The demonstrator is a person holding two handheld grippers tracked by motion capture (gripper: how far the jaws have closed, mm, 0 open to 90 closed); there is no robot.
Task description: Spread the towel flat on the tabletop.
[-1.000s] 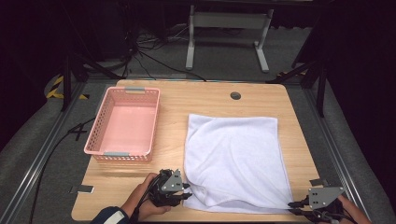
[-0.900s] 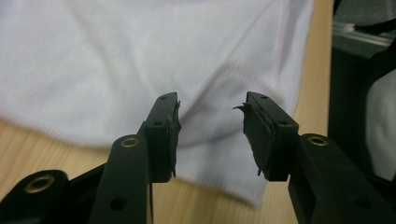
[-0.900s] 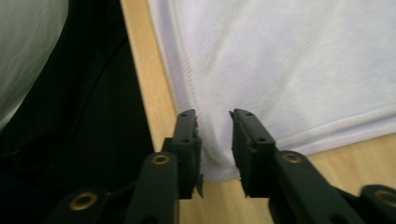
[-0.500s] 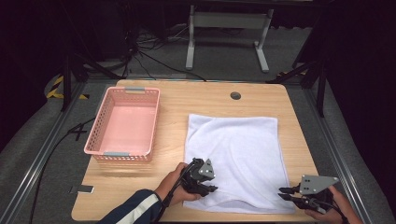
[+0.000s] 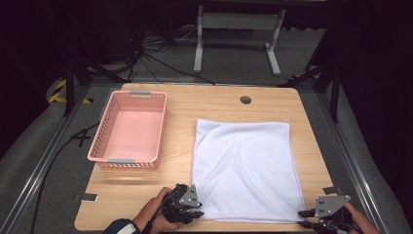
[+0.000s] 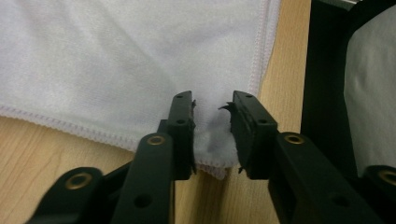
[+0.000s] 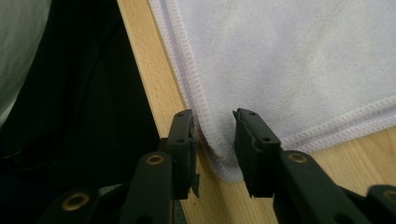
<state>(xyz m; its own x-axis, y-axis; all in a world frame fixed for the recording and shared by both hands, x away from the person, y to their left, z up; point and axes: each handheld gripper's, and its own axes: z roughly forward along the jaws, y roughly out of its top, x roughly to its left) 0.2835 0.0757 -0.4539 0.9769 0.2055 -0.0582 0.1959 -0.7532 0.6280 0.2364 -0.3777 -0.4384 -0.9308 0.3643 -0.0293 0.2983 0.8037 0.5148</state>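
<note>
High view: both grippers, left and right, gape astride towel corners.

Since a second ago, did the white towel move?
Yes. The white towel flattened out; its near-left corner slid away from the pink basket, squaring the edge.
</note>
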